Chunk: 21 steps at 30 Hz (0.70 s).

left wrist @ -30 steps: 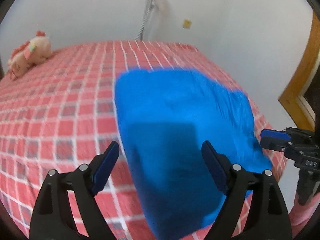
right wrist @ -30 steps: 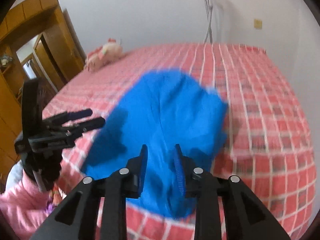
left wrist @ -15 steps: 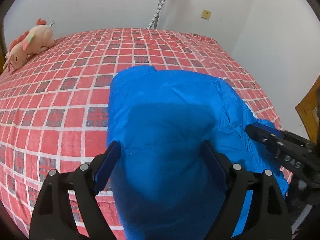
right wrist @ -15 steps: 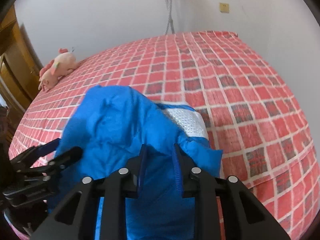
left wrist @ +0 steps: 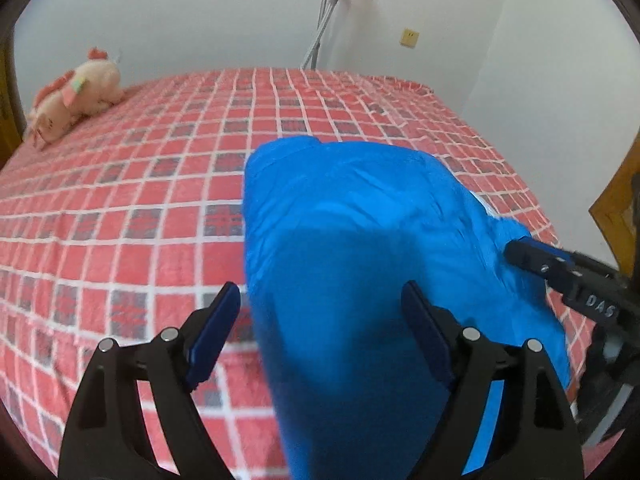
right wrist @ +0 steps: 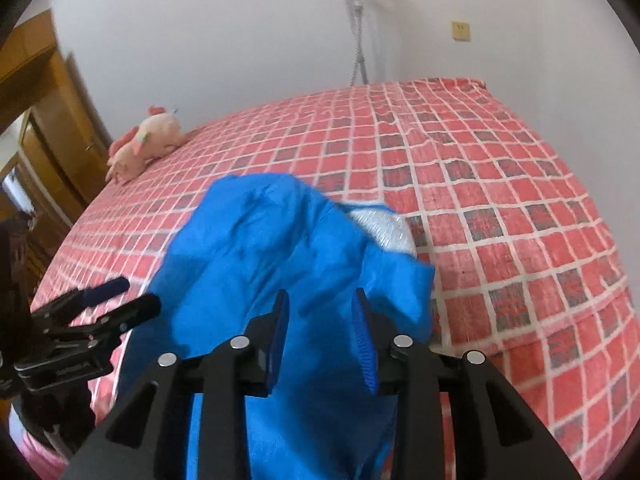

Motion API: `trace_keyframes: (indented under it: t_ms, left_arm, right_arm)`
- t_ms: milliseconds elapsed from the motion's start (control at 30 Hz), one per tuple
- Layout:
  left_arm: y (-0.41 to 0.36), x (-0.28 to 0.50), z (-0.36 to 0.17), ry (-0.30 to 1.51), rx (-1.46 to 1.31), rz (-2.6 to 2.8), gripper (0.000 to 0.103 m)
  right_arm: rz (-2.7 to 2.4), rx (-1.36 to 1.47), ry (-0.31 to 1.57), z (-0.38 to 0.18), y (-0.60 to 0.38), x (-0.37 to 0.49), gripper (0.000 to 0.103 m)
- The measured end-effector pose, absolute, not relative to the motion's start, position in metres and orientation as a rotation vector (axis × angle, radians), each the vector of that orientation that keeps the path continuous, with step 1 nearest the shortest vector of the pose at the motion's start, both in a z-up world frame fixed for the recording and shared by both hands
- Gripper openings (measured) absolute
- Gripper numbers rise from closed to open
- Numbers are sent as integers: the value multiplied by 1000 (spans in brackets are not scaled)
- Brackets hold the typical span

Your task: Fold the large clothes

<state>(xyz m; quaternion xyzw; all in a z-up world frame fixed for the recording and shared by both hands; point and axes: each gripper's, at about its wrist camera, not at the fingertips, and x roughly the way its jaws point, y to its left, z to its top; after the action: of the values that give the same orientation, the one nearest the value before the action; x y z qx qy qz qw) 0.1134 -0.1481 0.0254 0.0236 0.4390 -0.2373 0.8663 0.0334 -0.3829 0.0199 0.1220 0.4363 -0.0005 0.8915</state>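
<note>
A bright blue jacket lies bunched on the red checked bed and hangs over its near edge. My left gripper is open wide above the jacket's near part, its pads clear of the cloth. At the jacket's right side, my right gripper points into the fabric. In the right wrist view the right gripper has its jaws opening, with blue jacket cloth loose between them. White mesh lining shows at the jacket's right fold. The left gripper is at the left.
A pink plush toy lies at the bed's far left corner. A metal stand leans against the white wall behind the bed. Wooden doors stand to the left. Bare bedspread stretches right of the jacket.
The jacket has gone from moving and blurred to lying settled on the bed. My right gripper's jaws have widened around the cloth. The left gripper stays open.
</note>
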Motion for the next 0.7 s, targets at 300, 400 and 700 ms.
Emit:
trace_keyframes:
  t_ms: [300, 400, 700]
  left_arm:
    - [-148, 84, 11, 899, 110, -507, 82]
    - [-148, 84, 2, 905, 105, -509, 83]
    - [-148, 85, -13, 915, 101, -513, 83]
  right_arm:
    - [4, 182, 920, 9, -367, 0, 34]
    - [11, 206, 925, -3, -371, 1, 36]
    - [7, 222, 899, -27, -371, 1, 37]
